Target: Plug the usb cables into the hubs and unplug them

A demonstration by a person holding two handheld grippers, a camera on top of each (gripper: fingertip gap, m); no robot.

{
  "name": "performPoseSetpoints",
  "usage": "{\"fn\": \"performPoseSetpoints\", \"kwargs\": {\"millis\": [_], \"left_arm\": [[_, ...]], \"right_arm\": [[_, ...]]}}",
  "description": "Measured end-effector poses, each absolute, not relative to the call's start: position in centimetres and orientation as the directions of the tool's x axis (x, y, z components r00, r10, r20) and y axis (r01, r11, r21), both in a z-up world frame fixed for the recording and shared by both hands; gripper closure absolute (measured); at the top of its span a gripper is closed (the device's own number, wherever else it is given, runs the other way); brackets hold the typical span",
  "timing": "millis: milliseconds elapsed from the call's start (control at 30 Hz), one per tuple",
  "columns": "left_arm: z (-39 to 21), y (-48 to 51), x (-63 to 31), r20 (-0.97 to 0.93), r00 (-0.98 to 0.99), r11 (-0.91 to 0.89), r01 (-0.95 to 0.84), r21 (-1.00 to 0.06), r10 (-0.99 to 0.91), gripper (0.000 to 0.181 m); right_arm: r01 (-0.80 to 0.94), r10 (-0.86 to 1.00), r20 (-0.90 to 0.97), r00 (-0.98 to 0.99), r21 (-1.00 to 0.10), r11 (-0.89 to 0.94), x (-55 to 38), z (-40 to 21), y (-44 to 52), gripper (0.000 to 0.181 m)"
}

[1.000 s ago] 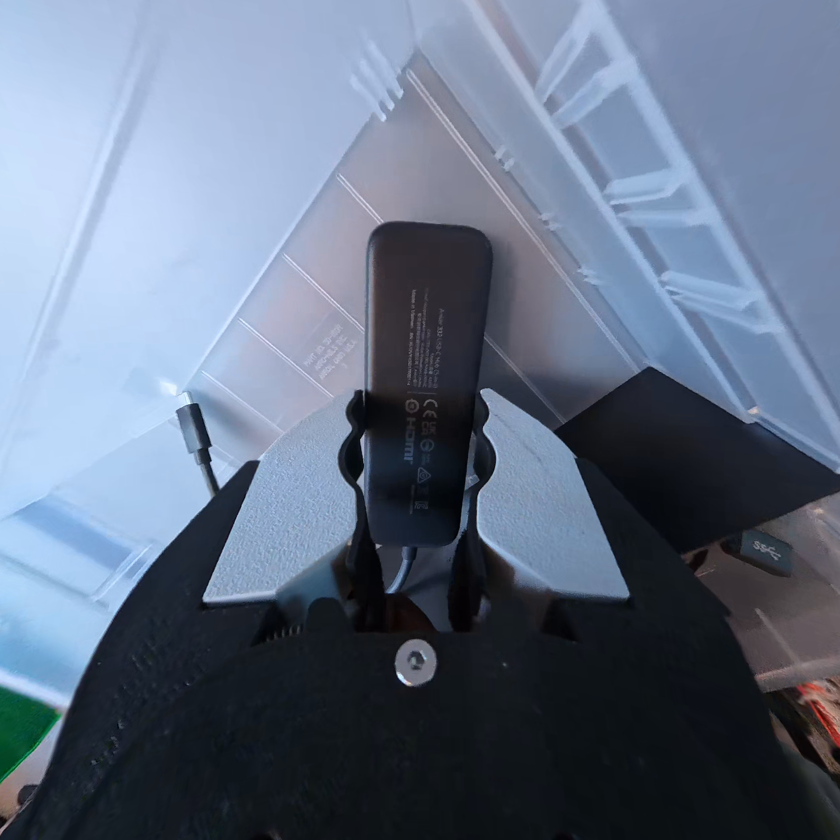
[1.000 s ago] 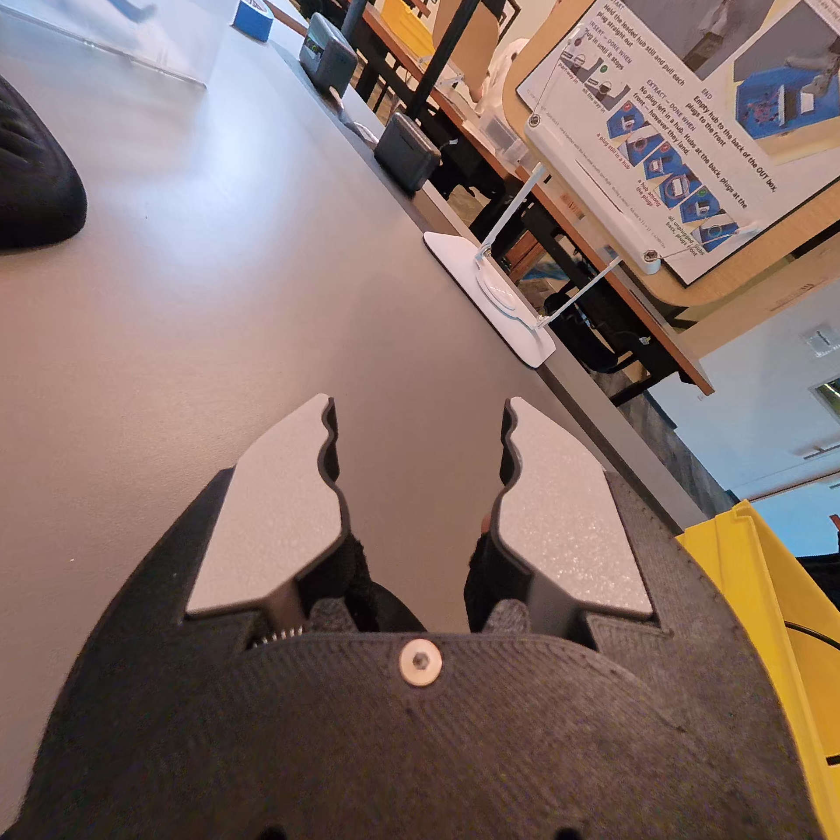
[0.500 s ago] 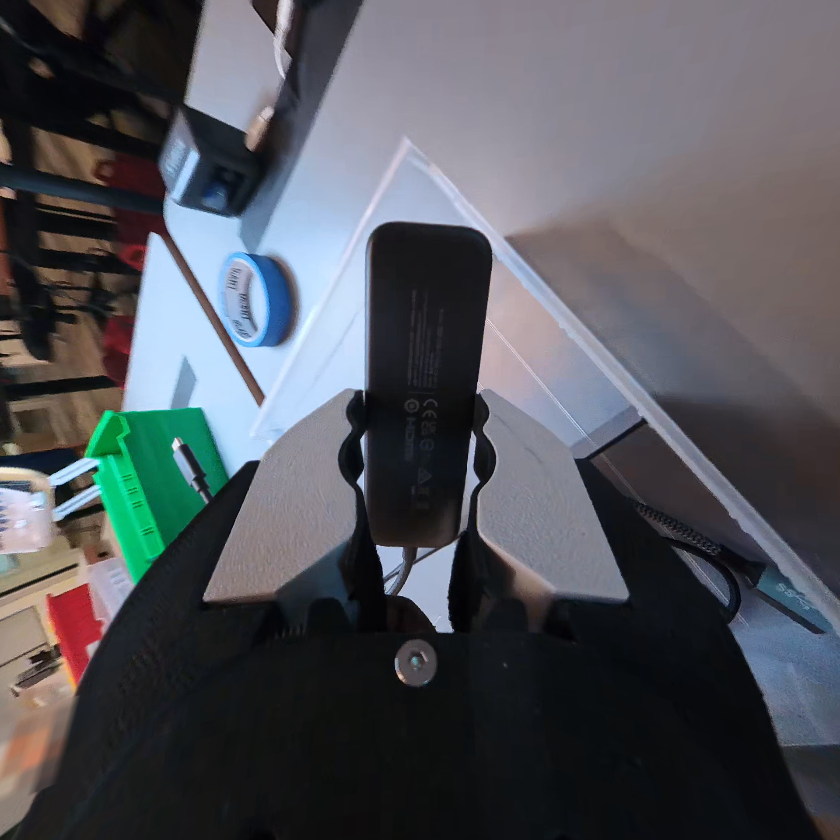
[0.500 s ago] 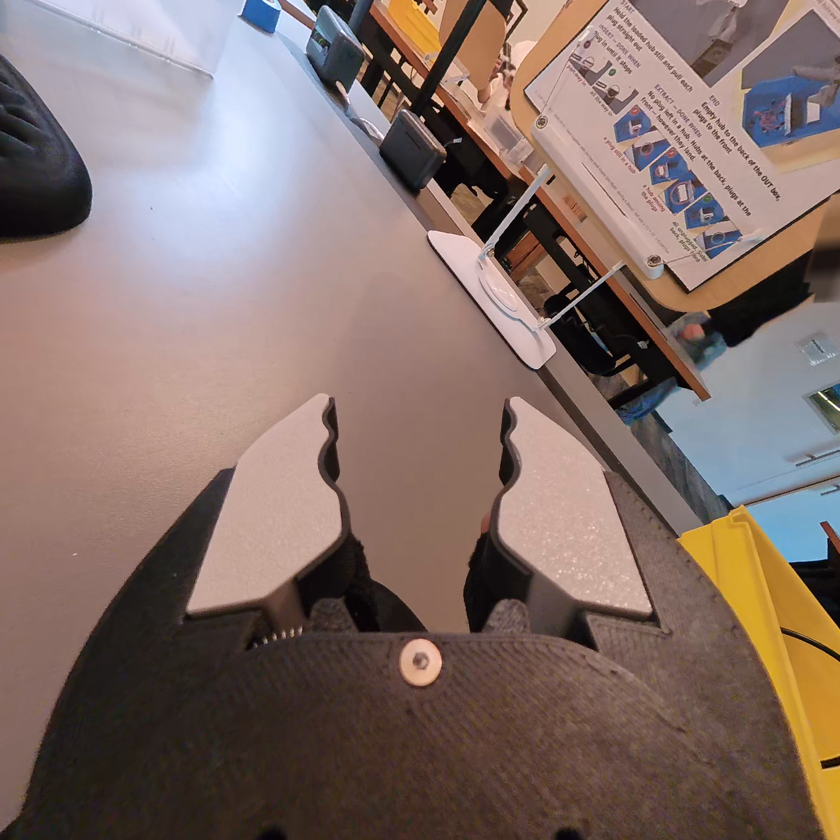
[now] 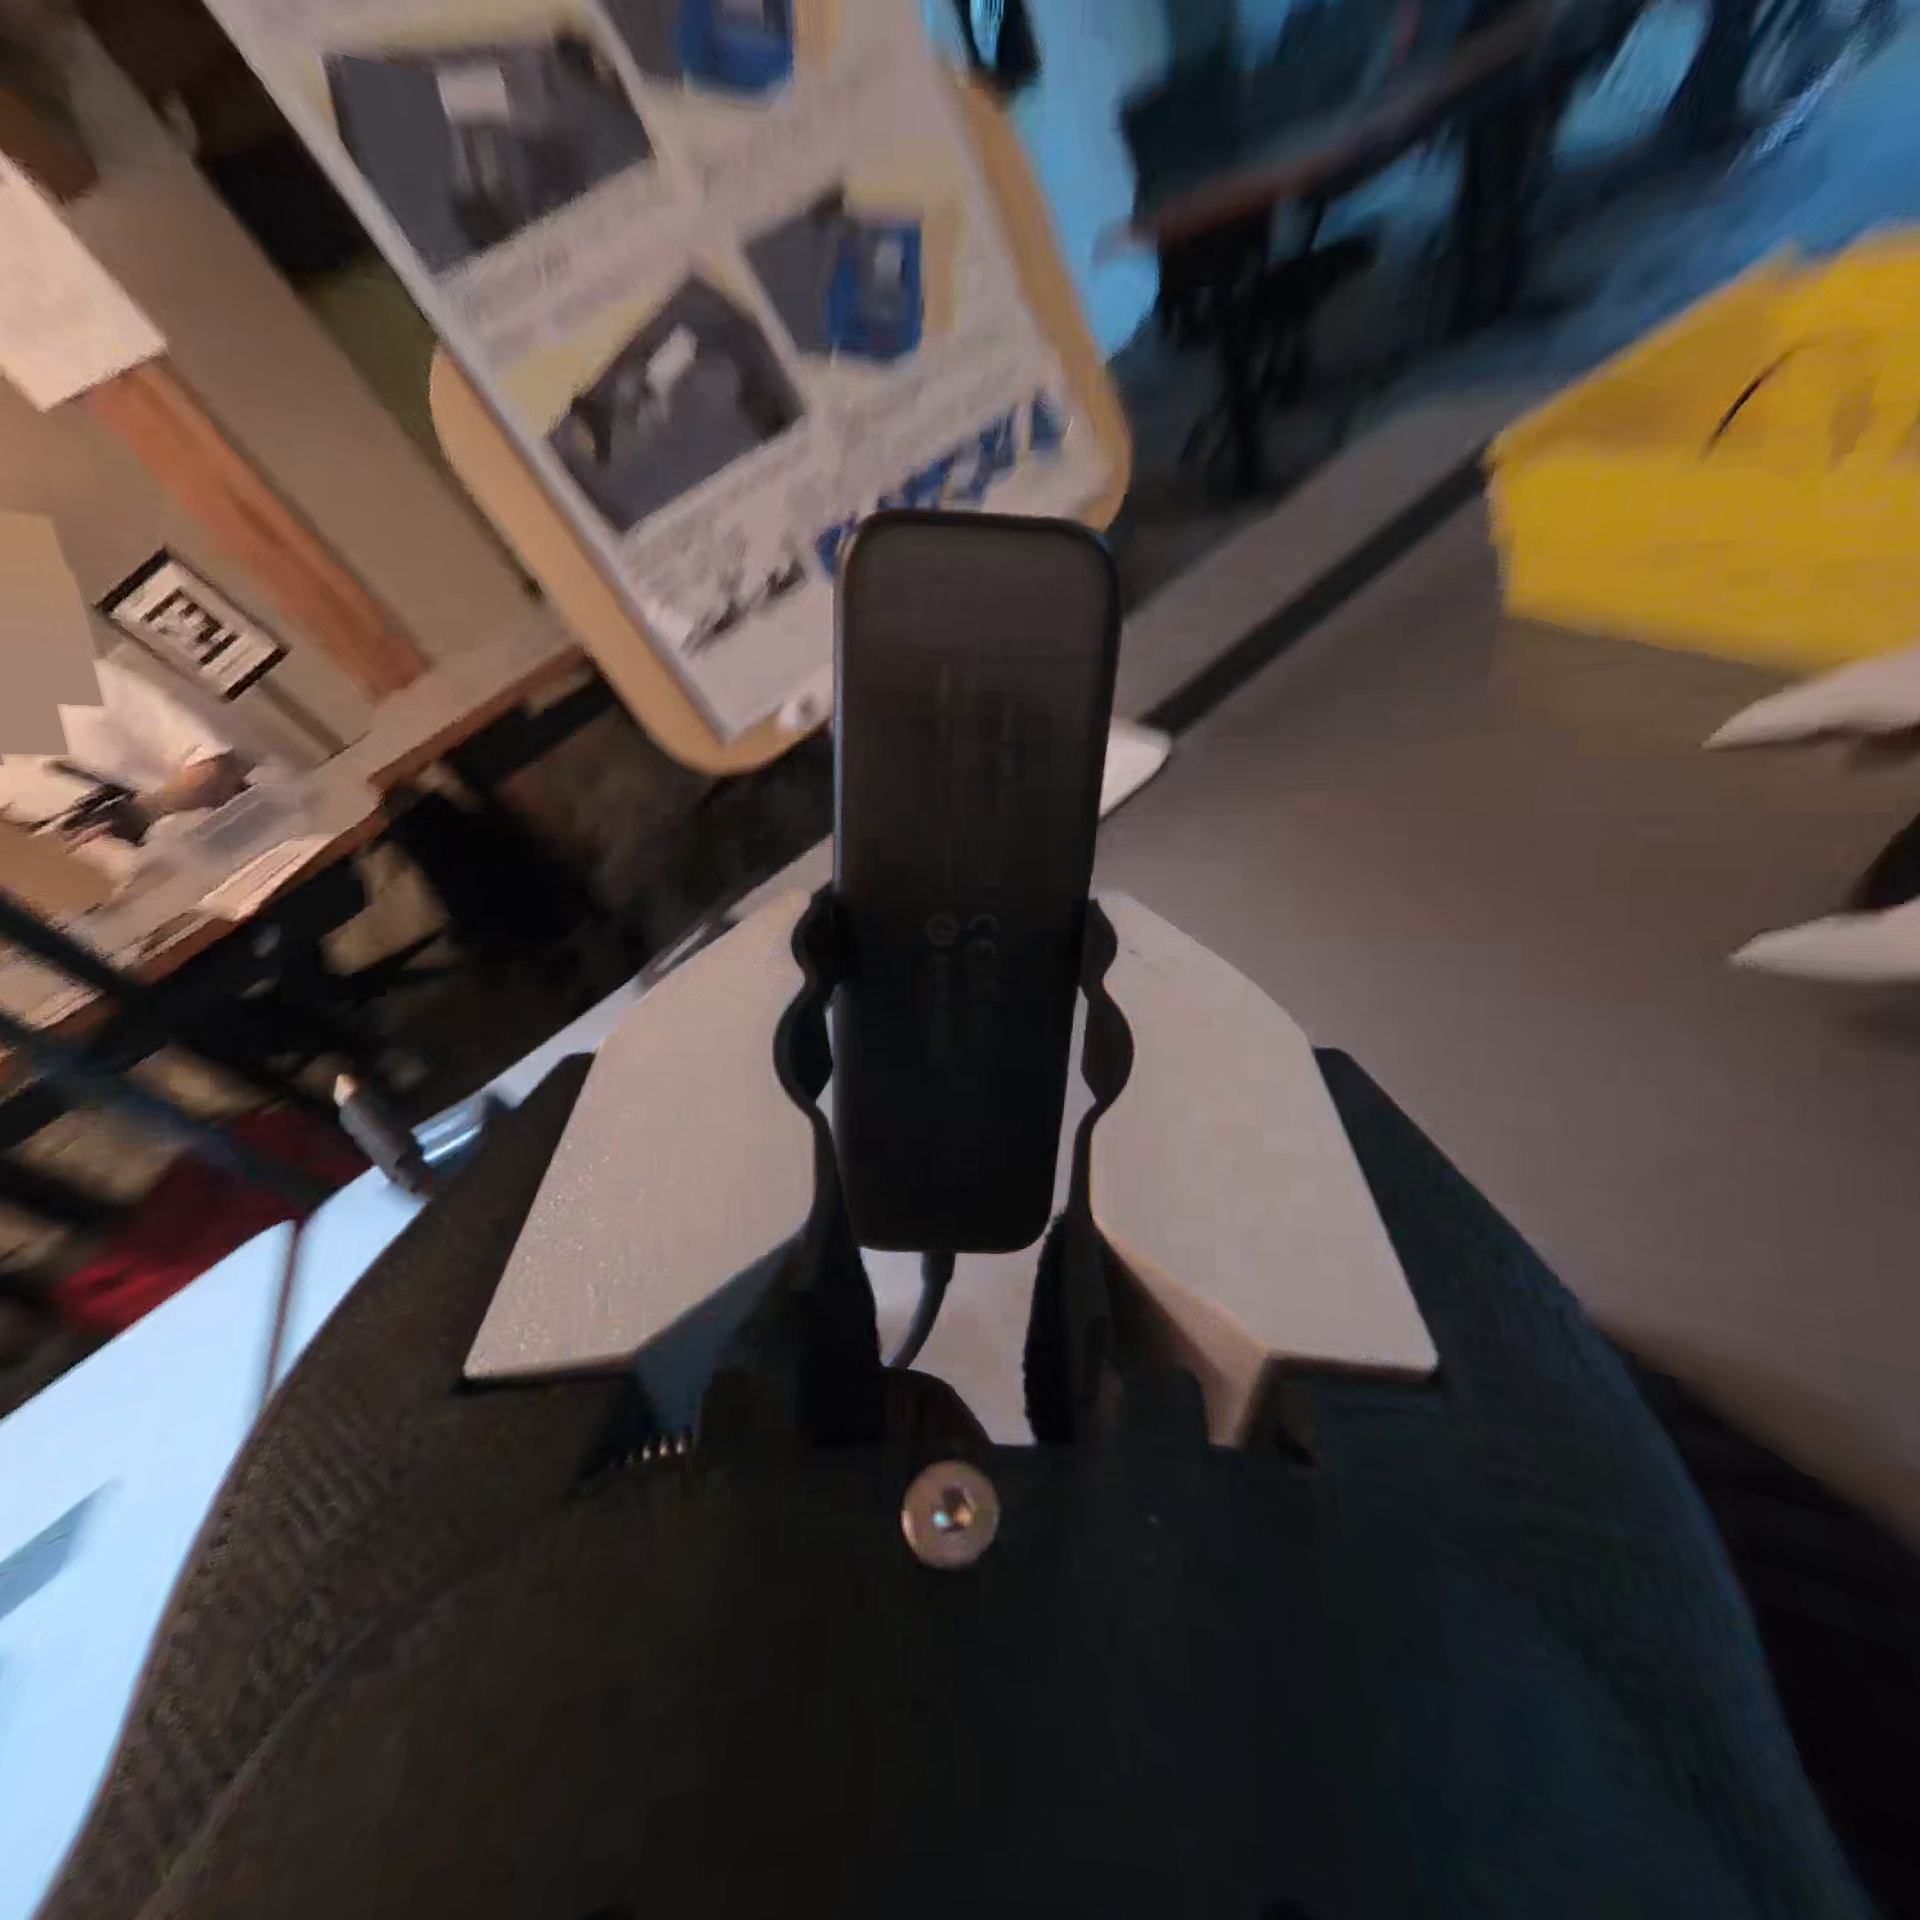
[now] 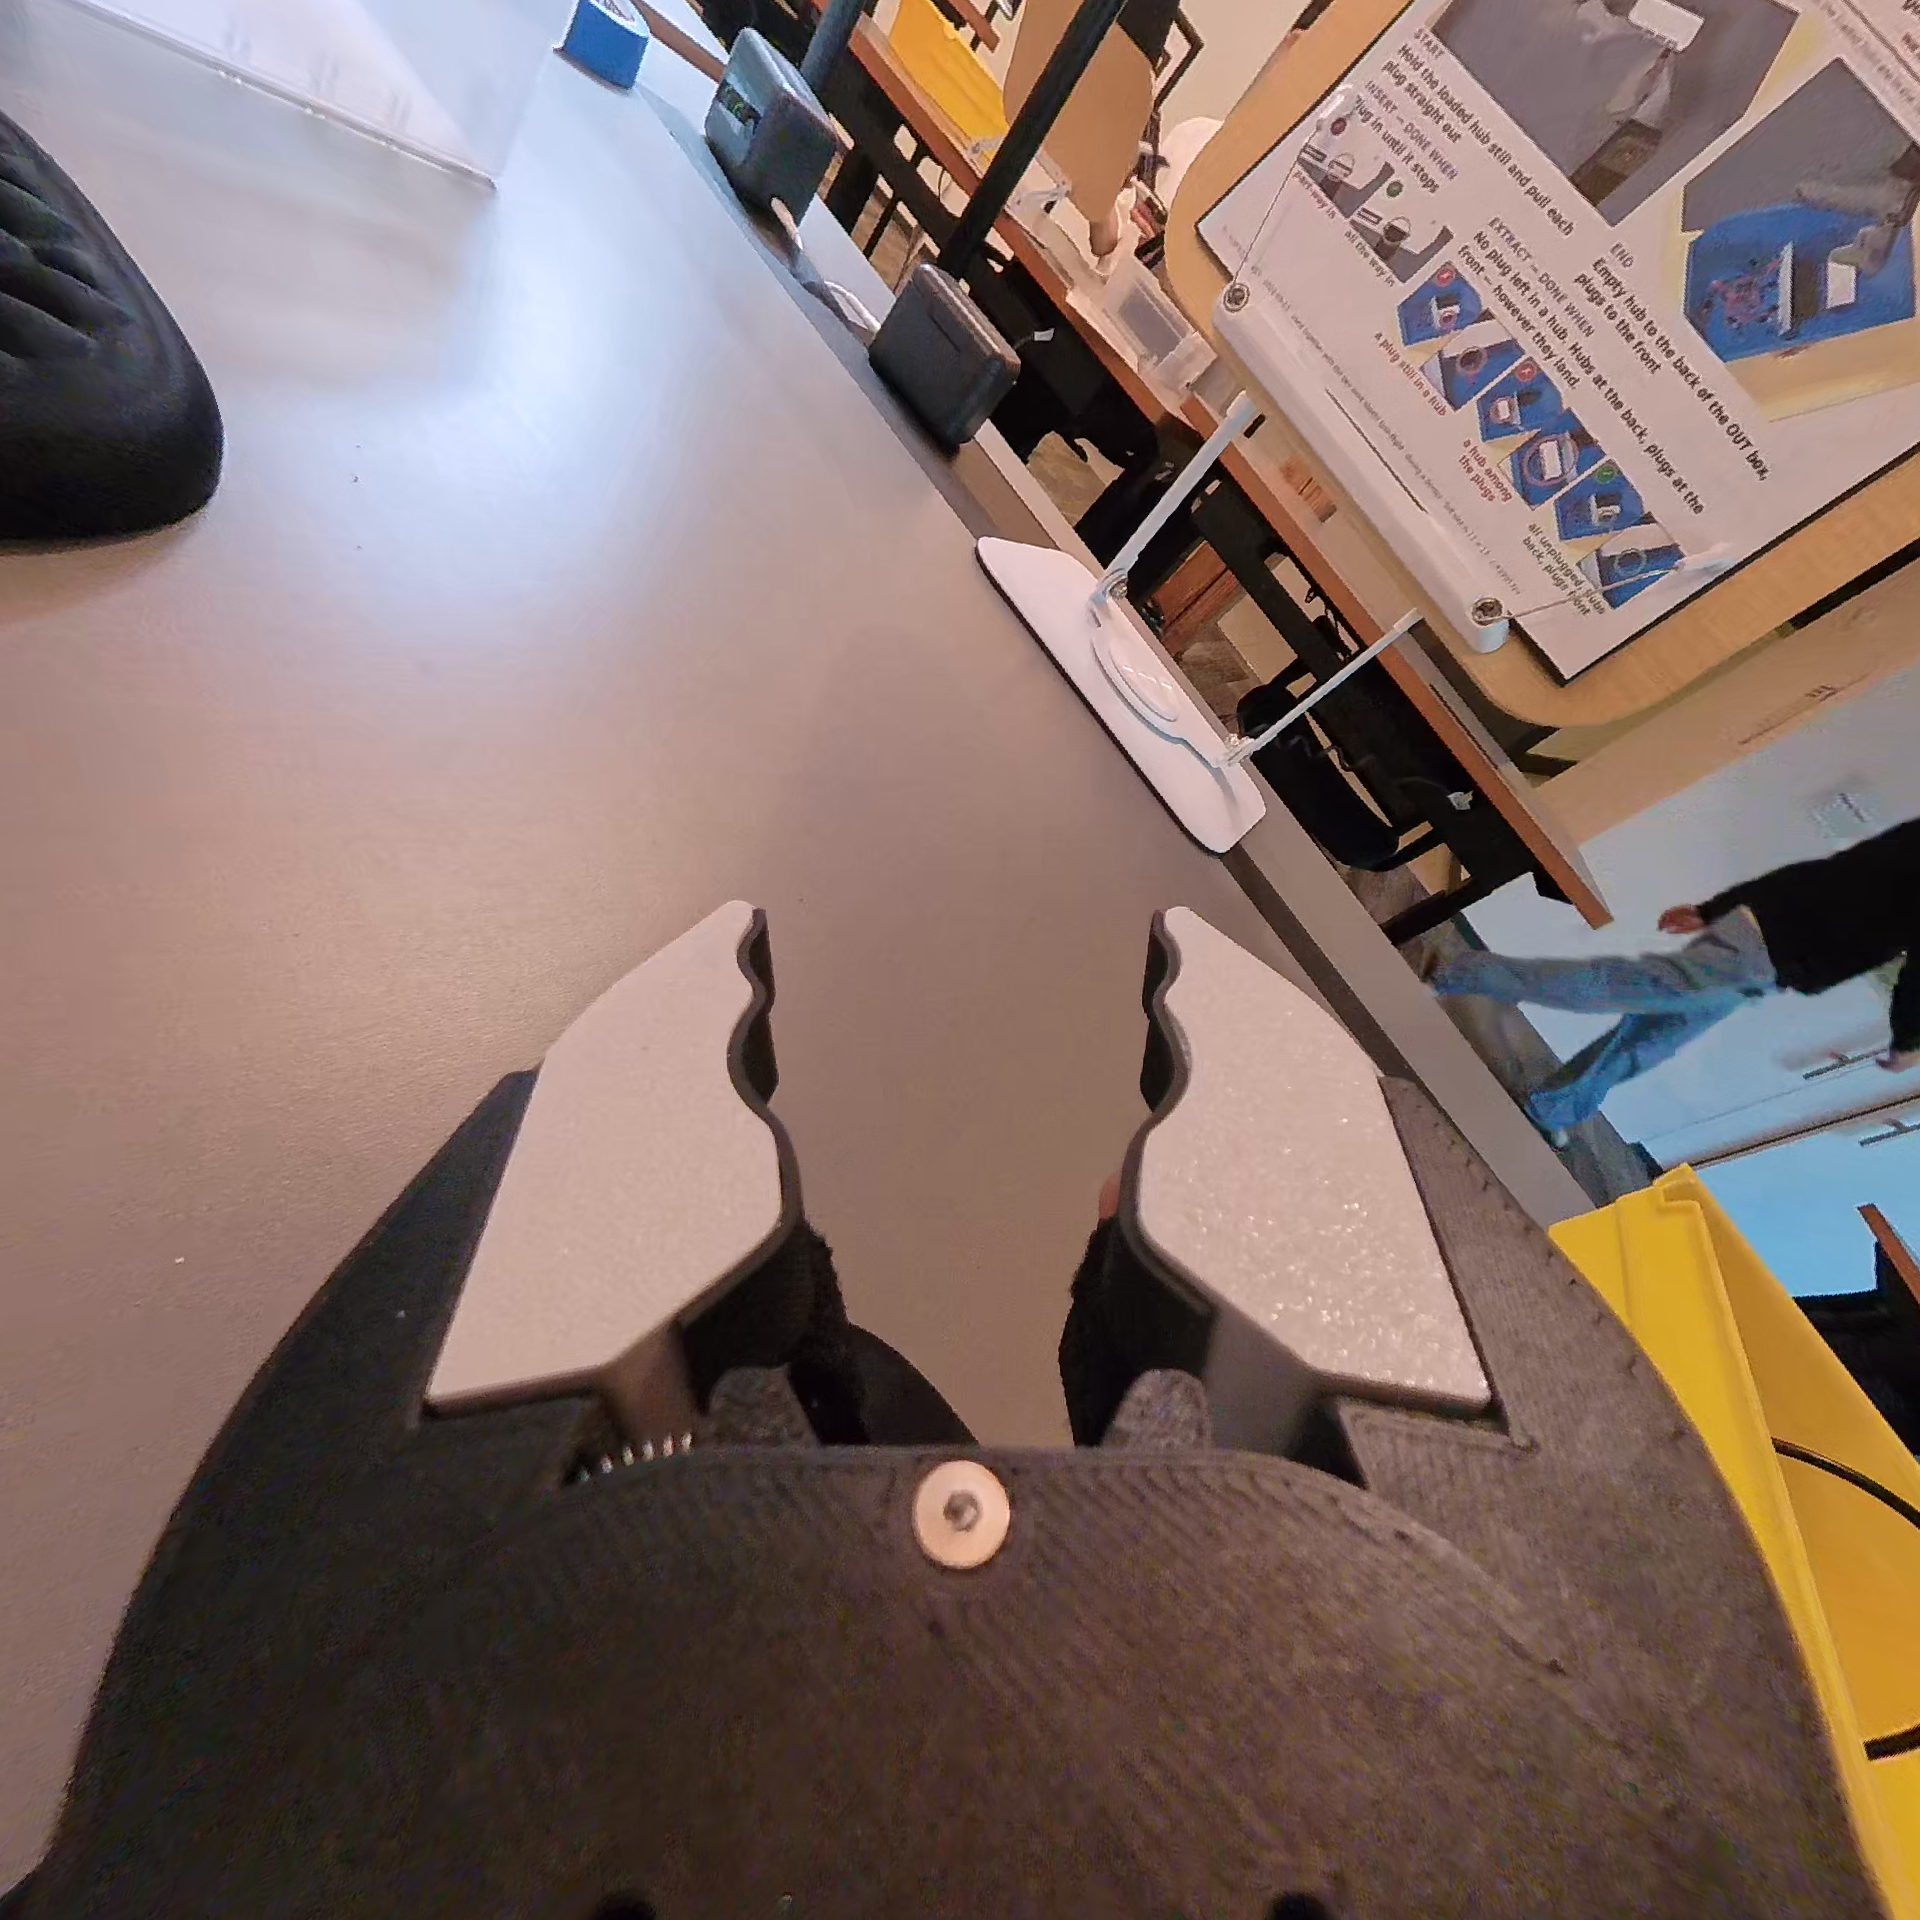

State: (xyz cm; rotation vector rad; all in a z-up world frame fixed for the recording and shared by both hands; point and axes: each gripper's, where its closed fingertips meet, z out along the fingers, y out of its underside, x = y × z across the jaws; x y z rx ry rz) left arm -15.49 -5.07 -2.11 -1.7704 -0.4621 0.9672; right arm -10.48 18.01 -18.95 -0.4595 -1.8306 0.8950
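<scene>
My left gripper (image 5: 961,935) is shut on a dark grey USB hub (image 5: 971,831), which stands upright between the fingers with its printed back toward the camera. The hub's own grey cable (image 5: 928,1314) hangs down behind the jaws, and its plug end (image 5: 372,1127) dangles at the left. My right gripper (image 6: 956,935) is open and empty, low over the grey table (image 6: 468,675). Its fingertips (image 5: 1808,717) show blurred at the right edge of the left wrist view. The left gripper's black body (image 6: 83,364) shows at the left edge of the right wrist view.
A yellow bin (image 6: 1745,1507) stands at the right, also in the left wrist view (image 5: 1704,499). An instruction board on a white stand (image 6: 1132,686) sits at the table's far edge. A clear plastic box (image 6: 312,83), two dark boxes (image 6: 940,353) and blue tape (image 6: 605,36) lie farther off. A person walks behind.
My left gripper has lifted the hub out of the clear box and swung it round toward the instruction board and the yellow bin. My right gripper has stayed open and nearly still.
</scene>
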Motion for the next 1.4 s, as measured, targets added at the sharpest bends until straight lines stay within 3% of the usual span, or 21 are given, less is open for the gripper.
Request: {"fn": "performPoseSetpoints", "kwargs": {"millis": [100, 167, 233, 333, 467, 567, 700, 833, 1033, 1100, 1167, 1267, 1400], "left_arm": [[0.0, -2.2, -12.6, -0.199, 0.715, -0.094, -0.184, -0.978, 0.670, 0.135], [1.4, -0.8, -10.5, -0.019, 0.810, 0.172, -0.147, -0.974, 0.586, 0.135], [2.5, 0.1, -8.7, 0.170, 0.889, 0.434, -0.036, -0.900, 0.425, 0.135], [2.9, 0.4, -7.2, 0.408, 0.906, 0.692, 0.222, -0.687, 0.114, 0.135], [1.4, 0.0, -7.7, 0.576, 0.795, 0.813, 0.457, -0.360, -0.191, 0.135], [-0.3, -0.1, -8.7, 0.621, 0.718, 0.830, 0.525, -0.188, -0.314, 0.135], [-1.8, 1.6, -8.8, 0.657, 0.668, 0.811, 0.567, -0.145, -0.349, 0.135], [-2.4, 3.2, -8.5, 0.665, 0.636, 0.792, 0.601, -0.106, -0.393, 0.135], [-3.6, 5.6, -7.6, 0.699, 0.638, 0.783, 0.595, -0.181, -0.323, 0.135], [-3.7, 6.1, -7.1, 0.693, 0.646, 0.777, 0.597, -0.199, -0.319, 0.135], [-3.9, 6.5, -6.7, 0.684, 0.662, 0.763, 0.600, -0.240, -0.306, 0.135], [-4.8, 7.5, -6.0, 0.676, 0.703, 0.684, 0.606, -0.405, -0.223, 0.136], [-6.3, 6.3, -6.2, 0.531, 0.833, 0.563, 0.365, -0.742, 0.159, 0.126]], "right_arm": [[-0.092, 0.662, 0.620, -0.421, -0.755, 0.649, -10.4, -18.8, 18.0, 0.112], [-0.102, 0.662, 0.620, -0.422, -0.758, 0.645, -10.3, -18.7, 18.0, 0.112], [-0.111, 0.662, 0.619, -0.422, -0.760, 0.640, -10.2, -18.6, 17.9, 0.112], [-0.120, 0.661, 0.619, -0.424, -0.762, 0.637, -10.1, -18.5, 17.9, 0.111], [-0.200, 0.647, 0.621, -0.442, -0.771, 0.604, -9.3, -17.5, 17.1, 0.106], [-0.425, 0.693, 0.557, -0.458, -0.822, 0.379, -6.7, -13.1, 15.2, 0.114], [-0.629, 0.707, 0.583, -0.401, -0.736, 0.250, -3.7, -8.0, 12.5, 0.123], [-0.670, 0.646, 0.617, -0.450, -0.711, 0.213, -2.5, -6.5, 8.4, 0.130], [-0.655, 0.637, 0.642, -0.427, -0.705, 0.271, -3.8, -6.2, 6.6, 0.144], [-0.643, 0.638, 0.647, -0.418, -0.706, 0.296, -3.9, -6.3, 6.7, 0.167], [-0.631, 0.644, 0.632, -0.431, -0.721, 0.286, -3.9, -6.1, 7.5, 0.169], [-0.594, 0.607, 0.610, -0.510, -0.760, 0.265, -3.7, -6.5, 8.9, 0.169], [-0.580, 0.577, 0.673, -0.463, -0.722, 0.377, -4.2, -7.2, 12.0, 0.169]]}}
